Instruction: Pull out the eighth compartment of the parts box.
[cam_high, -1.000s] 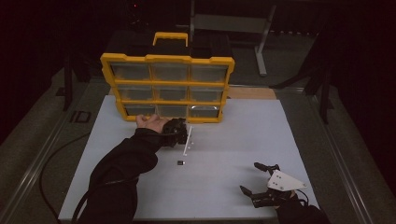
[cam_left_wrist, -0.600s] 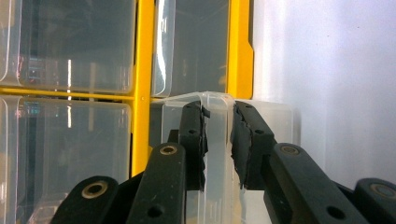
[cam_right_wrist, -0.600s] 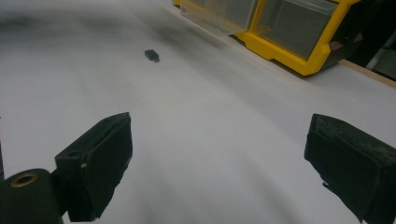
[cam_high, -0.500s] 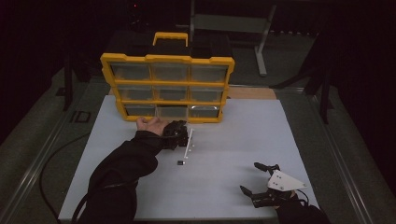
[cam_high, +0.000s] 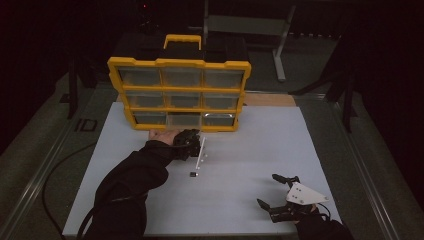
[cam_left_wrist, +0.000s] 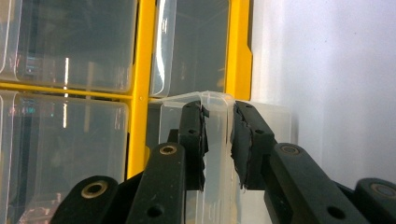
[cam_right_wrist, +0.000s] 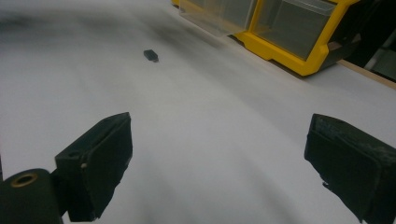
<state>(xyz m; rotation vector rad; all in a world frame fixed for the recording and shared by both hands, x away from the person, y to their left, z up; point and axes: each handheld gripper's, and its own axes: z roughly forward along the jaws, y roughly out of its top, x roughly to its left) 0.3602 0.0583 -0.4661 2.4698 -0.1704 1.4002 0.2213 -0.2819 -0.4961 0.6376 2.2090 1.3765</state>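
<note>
your left gripper (cam_left_wrist: 217, 140) is clamped on the front wall of a clear drawer (cam_left_wrist: 215, 100) in the bottom row of the yellow organizer (cam_high: 180, 92), middle slot. the drawer sticks partly out of its slot, long axis running from the cabinet toward you, front end at your jaws. your right gripper (cam_high: 277, 192) rests low on the white table (cam_high: 250, 150), well apart, jaws wide and holding nothing. a small black piece (cam_high: 193, 174) lies just beside your left hand (cam_high: 165, 136).

High view looks down the table; both gripper views sit close, sharing the yellow organizer (cam_high: 180, 95).
</note>
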